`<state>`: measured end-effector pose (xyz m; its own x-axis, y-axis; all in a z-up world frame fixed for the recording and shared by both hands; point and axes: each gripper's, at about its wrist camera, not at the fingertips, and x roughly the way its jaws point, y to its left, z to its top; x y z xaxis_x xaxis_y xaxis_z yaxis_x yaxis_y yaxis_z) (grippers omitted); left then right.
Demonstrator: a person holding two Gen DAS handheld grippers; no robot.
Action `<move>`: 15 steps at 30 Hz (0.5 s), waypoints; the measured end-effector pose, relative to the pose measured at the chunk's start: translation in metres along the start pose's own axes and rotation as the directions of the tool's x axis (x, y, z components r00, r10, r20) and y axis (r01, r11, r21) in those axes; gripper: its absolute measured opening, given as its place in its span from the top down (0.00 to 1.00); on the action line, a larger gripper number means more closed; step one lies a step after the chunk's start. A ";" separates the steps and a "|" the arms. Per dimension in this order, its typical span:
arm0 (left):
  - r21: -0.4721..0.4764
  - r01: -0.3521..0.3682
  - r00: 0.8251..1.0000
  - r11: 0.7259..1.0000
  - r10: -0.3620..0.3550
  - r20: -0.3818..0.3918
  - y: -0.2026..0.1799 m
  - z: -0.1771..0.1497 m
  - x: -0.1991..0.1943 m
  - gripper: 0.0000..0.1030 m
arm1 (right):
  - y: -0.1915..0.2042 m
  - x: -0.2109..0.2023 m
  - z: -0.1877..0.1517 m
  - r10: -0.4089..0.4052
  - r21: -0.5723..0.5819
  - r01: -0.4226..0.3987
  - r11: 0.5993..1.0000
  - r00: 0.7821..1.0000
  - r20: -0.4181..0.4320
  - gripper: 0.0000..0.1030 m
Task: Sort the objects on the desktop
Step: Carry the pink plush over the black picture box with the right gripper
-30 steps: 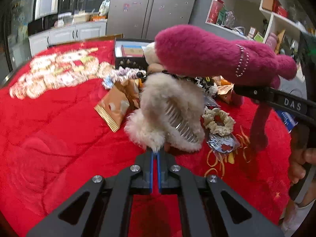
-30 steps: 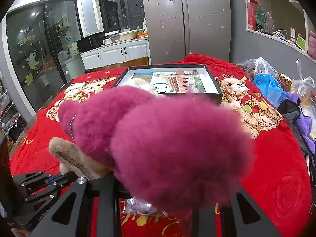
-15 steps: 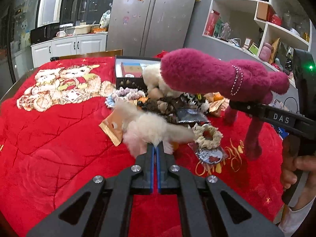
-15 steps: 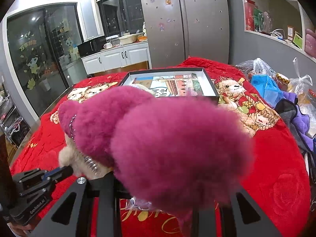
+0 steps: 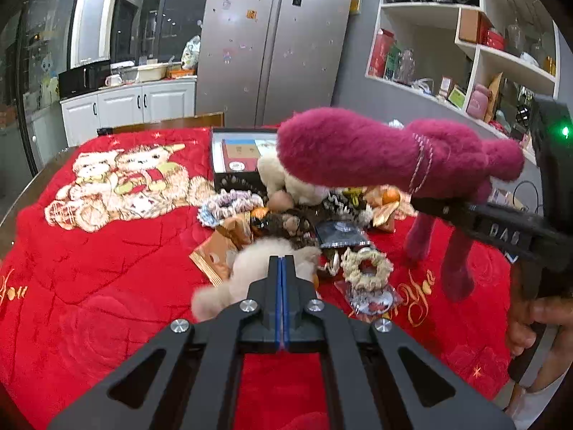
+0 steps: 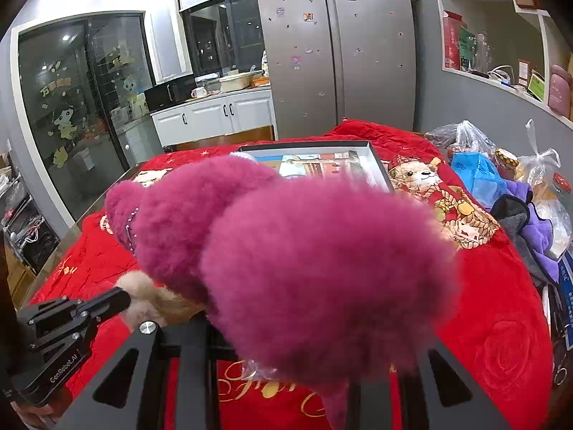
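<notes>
My left gripper [image 5: 282, 261] is shut on a cream fluffy hair clip [image 5: 247, 268], which hangs off its tips above the red cloth [image 5: 107, 286]. The right wrist view shows the same clip [image 6: 154, 301] at the left gripper's tip [image 6: 121, 295]. My right gripper [image 5: 419, 202] is shut on a magenta plush toy [image 5: 358, 150], held above the pile with its legs dangling. That plush [image 6: 304, 261] fills the right wrist view and hides the right fingertips.
A pile of scrunchies [image 5: 229, 204], packets [image 5: 211, 258] and small trinkets lies mid-table. Behind it stands a black open box [image 5: 218, 157] with a printed sheet inside. Plastic bags [image 6: 476, 172] and cloths crowd the right edge. A hand [image 5: 530, 319] grips the right tool.
Both grippers have risen. The cream clip, held upright above the left fingertips earlier, now hangs lower behind them, lifted off the pile. The magenta plush has gone up with the right gripper.
</notes>
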<state>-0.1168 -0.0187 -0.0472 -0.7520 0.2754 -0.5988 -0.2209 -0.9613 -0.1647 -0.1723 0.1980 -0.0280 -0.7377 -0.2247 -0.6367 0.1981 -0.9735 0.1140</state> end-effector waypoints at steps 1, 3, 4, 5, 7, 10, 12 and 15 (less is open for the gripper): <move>-0.002 0.003 1.000 1.000 -0.003 0.003 0.000 0.001 -0.002 1.00 | 0.001 0.000 0.000 -0.001 -0.002 0.001 1.000 1.000 0.002 0.71; -0.002 0.006 1.000 1.000 -0.006 0.009 0.001 0.002 -0.006 1.00 | 0.004 -0.001 0.000 0.001 -0.005 -0.001 1.000 1.000 0.001 0.71; 0.000 0.008 1.000 1.000 -0.008 0.009 0.000 0.003 -0.008 1.00 | 0.005 -0.002 -0.001 0.002 -0.005 -0.002 1.000 1.000 0.002 0.71; -0.001 0.006 1.000 1.000 -0.006 0.012 0.000 0.004 -0.009 1.00 | 0.006 -0.002 -0.001 0.003 -0.005 -0.003 1.000 1.000 0.001 0.71; 0.000 0.004 1.000 1.000 -0.004 0.013 0.000 0.005 -0.011 1.00 | 0.007 -0.003 -0.001 0.005 -0.007 -0.005 1.000 1.000 -0.001 0.71; 0.002 0.003 1.000 1.000 -0.003 0.021 -0.001 0.008 -0.013 1.00 | 0.009 -0.005 0.000 0.000 -0.010 0.000 1.000 1.000 0.004 0.71; -0.001 0.010 1.000 1.000 -0.010 0.021 0.000 0.010 -0.014 1.00 | 0.009 -0.005 0.001 -0.002 -0.007 0.002 1.000 1.000 0.008 0.71; 0.004 0.007 1.000 1.000 -0.007 0.020 -0.001 0.016 -0.013 1.00 | 0.011 -0.004 0.002 0.005 -0.005 -0.005 1.000 1.000 0.005 0.71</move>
<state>-0.1164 -0.0208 -0.0266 -0.7629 0.2819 -0.5819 -0.2283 -0.9594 -0.1655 -0.1687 0.1883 -0.0226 -0.7397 -0.2294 -0.6326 0.2046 -0.9723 0.1134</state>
